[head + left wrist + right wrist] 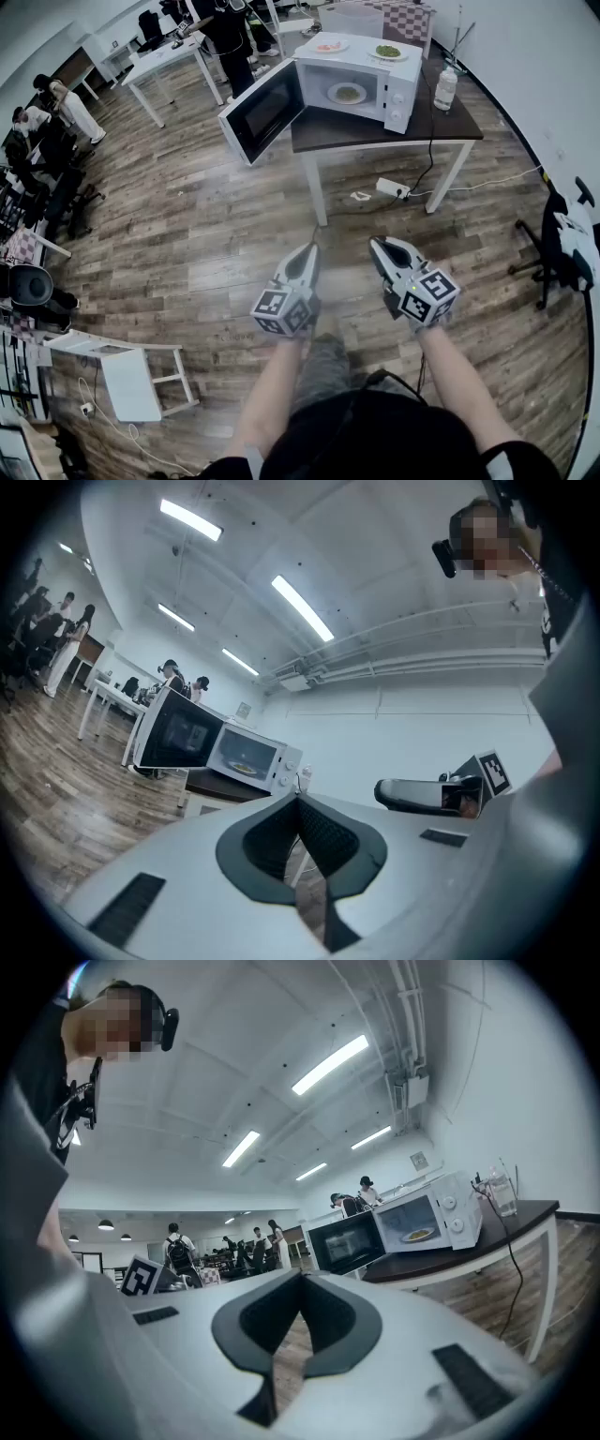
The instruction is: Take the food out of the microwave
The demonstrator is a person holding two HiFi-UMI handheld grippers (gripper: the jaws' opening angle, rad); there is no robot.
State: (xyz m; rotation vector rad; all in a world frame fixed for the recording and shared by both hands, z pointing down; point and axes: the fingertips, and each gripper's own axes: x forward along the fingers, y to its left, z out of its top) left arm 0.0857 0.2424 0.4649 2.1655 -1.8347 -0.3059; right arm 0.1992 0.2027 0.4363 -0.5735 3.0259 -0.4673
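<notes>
Head view: left tool [309, 251] and right tool [378, 247] are closed, empty. Plate [347, 93] in microwave [401, 94] is judged rigid, breakable; rim is best pinched.

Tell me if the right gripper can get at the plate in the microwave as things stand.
Probably not yet: the right gripper is shut and held well short of the table. The door stands open, though, and nothing blocks the plate.
</notes>
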